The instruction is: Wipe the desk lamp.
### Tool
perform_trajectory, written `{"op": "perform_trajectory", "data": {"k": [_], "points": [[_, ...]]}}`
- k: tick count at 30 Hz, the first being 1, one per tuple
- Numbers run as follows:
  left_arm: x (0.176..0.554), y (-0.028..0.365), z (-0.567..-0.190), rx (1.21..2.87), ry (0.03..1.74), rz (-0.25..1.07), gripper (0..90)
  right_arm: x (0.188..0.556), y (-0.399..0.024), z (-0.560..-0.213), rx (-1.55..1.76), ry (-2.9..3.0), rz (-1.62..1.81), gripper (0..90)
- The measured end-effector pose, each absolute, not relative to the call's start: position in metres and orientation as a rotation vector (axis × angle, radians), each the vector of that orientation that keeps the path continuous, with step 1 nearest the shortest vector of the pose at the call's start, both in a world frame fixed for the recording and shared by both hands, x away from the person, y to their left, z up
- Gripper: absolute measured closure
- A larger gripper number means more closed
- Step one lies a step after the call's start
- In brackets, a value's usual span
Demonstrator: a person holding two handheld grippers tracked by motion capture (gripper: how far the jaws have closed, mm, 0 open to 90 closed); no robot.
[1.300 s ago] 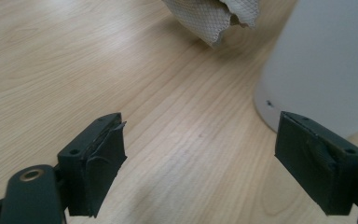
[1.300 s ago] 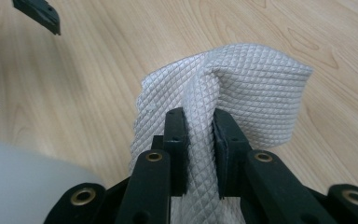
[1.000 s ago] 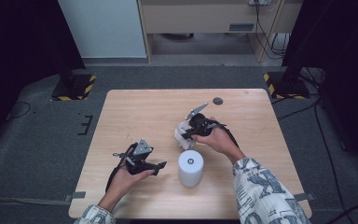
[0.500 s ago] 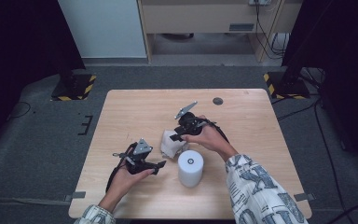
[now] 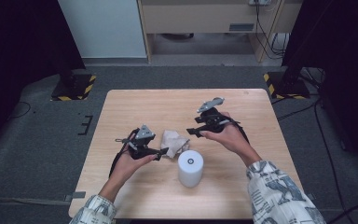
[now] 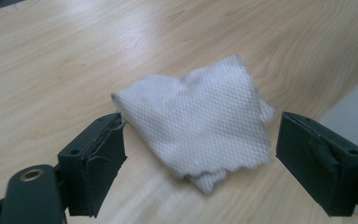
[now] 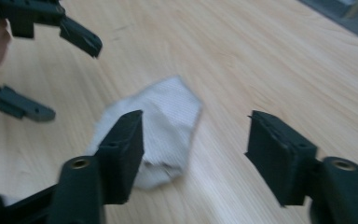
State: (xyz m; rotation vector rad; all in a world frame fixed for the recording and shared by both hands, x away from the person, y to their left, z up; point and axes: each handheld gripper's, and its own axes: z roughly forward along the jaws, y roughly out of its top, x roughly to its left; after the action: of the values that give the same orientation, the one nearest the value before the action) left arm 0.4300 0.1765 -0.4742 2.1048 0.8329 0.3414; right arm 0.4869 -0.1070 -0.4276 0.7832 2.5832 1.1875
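Observation:
A crumpled white paper tissue [image 5: 174, 141] lies on the wooden table [image 5: 121, 107], just left of the middle. My left gripper [image 5: 162, 152] is open, and its jaws stand on either side of the tissue [image 6: 198, 121] without touching it. My right gripper [image 5: 192, 132] hovers open a little to the tissue's right, holding nothing. In the right gripper view, the tissue [image 7: 168, 116] lies ahead of that gripper's [image 7: 196, 149] spread jaws, and the left gripper [image 7: 70, 79] shows beyond it. A white paper roll [image 5: 190, 168] stands upright just in front of the tissue.
A small dark round object [image 5: 246, 92] lies near the table's far right corner. Black stands with yellow-black striped bases [image 5: 74, 87] [image 5: 284, 84] sit on the floor beyond the table. A cabinet stands behind.
My right gripper carried the tissue leftward, let it go on the table and drew back to the right. The left gripper has stayed nearly still, with the tissue now between its jaws.

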Motion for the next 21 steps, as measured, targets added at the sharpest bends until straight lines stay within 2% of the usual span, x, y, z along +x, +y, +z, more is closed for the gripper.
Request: {"op": "perform_trajectory", "data": {"k": [6, 12, 21], "points": [[0.458, 0.161, -0.474, 2.175, 0.818, 0.309, 13.5, 0.466, -0.148, -0.441, 0.871, 2.518, 1.155, 28.4], [0.472, 0.140, -0.481, 2.217, 0.805, 0.295, 12.5, 0.443, -0.182, -0.462, 0.983, 2.464, 1.151, 24.5], [0.481, 0.127, -0.504, 2.283, 0.837, 0.243, 12.3, 0.409, -0.200, -0.488, 1.006, 2.449, 1.197, 20.1]]}}
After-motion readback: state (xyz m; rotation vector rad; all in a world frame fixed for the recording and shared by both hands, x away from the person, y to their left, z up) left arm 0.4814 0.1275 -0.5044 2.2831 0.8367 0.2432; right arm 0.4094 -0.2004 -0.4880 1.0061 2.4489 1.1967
